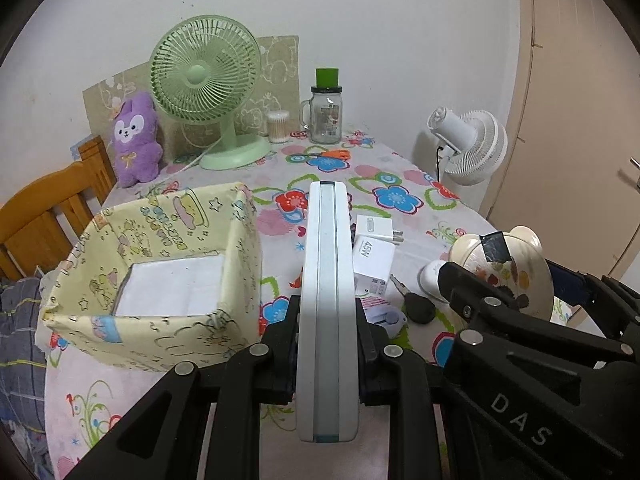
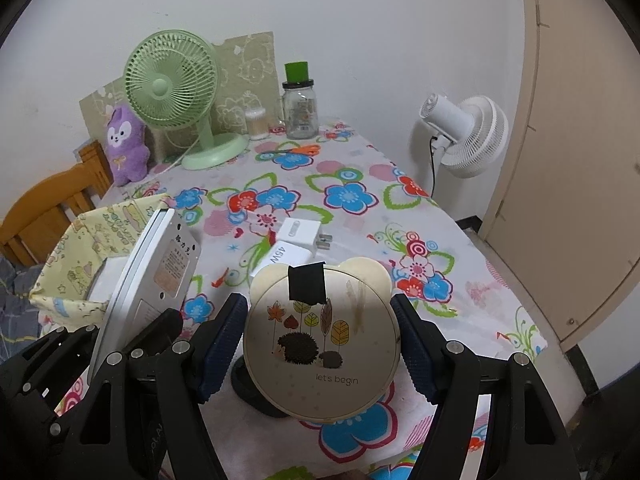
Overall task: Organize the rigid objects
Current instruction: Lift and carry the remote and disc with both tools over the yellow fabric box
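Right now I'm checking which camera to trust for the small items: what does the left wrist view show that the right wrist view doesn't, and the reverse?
Only the left wrist view shows the black car key and a small pale purple item beside the charger.

Only the right wrist view shows the hedgehog picture and "let's begin" on the round cream case, and the label on the flat white device.

Both show the yellow box, white 45W charger, green fan, and each gripper shut on its load.
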The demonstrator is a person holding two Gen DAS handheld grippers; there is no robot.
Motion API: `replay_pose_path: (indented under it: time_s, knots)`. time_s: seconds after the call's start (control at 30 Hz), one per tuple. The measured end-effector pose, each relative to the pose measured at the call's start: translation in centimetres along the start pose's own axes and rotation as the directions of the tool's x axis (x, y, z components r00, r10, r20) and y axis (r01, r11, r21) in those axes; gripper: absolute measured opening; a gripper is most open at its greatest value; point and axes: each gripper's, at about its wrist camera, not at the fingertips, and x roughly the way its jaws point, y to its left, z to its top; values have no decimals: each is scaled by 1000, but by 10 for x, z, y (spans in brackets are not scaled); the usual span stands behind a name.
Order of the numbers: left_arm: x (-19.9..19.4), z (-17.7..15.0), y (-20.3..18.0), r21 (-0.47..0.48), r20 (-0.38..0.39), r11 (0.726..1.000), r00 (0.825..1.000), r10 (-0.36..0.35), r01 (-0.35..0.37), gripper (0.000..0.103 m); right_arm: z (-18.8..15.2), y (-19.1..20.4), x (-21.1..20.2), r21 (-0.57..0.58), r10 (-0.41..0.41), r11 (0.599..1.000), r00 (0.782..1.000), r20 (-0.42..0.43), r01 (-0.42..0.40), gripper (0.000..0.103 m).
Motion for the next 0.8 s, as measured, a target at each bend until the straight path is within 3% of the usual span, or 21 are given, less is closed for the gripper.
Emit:
replay_pose_path:
  time_s: [0.4, 0.8]
  knots:
    - [-22, 15, 22, -10, 36, 1000, 999, 28, -28, 20, 17, 22, -15, -10, 24, 1000, 999, 37, -23, 75]
    - [-25, 25, 47, -17, 24, 999, 999, 28, -28, 20, 31, 53, -17, -37, 48, 998, 998, 49, -46, 75]
